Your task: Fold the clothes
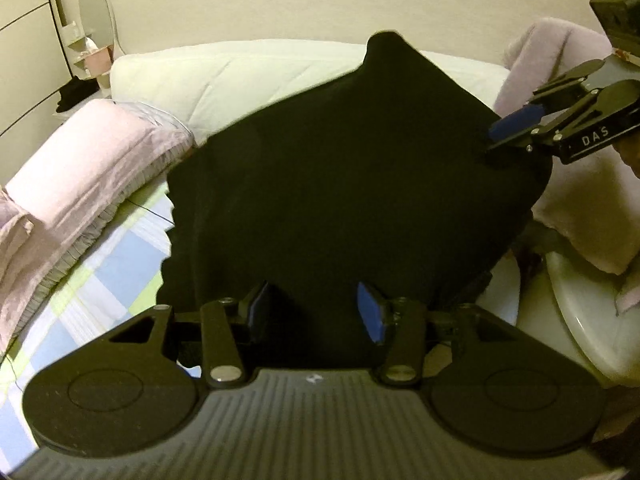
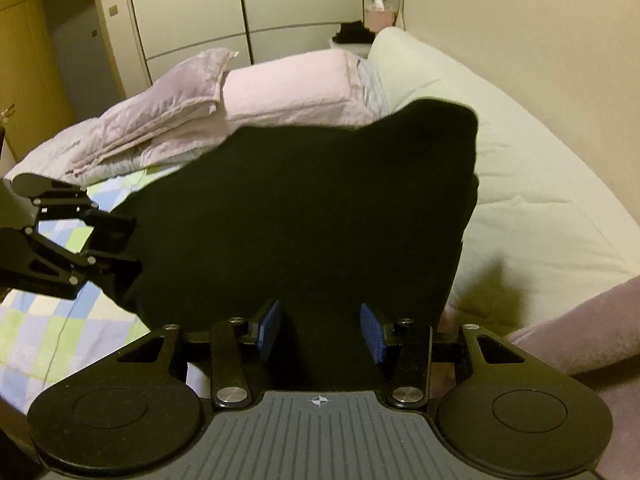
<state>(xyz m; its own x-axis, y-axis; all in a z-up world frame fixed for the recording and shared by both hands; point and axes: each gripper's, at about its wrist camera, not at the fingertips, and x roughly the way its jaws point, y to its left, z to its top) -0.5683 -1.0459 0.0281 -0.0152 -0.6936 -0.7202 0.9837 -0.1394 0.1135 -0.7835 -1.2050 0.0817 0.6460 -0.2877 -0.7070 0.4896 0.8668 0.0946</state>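
A black garment (image 1: 340, 184) lies spread on the bed, its far end draped up onto the white mattress pad. It also fills the middle of the right wrist view (image 2: 304, 216). My left gripper (image 1: 316, 312) is open, its blue pads apart at the garment's near edge. It shows at the left of the right wrist view (image 2: 116, 248). My right gripper (image 2: 320, 330) is open over the garment's near edge. In the left wrist view it (image 1: 508, 132) reaches the garment's right corner.
A checked blue-green sheet (image 1: 100, 276) covers the bed. A folded pink quilt (image 1: 80, 176) lies at the left, a white mattress pad (image 2: 540, 200) behind. A pink blanket (image 1: 560, 60) sits at the right. Wardrobe doors (image 2: 192, 8) stand beyond.
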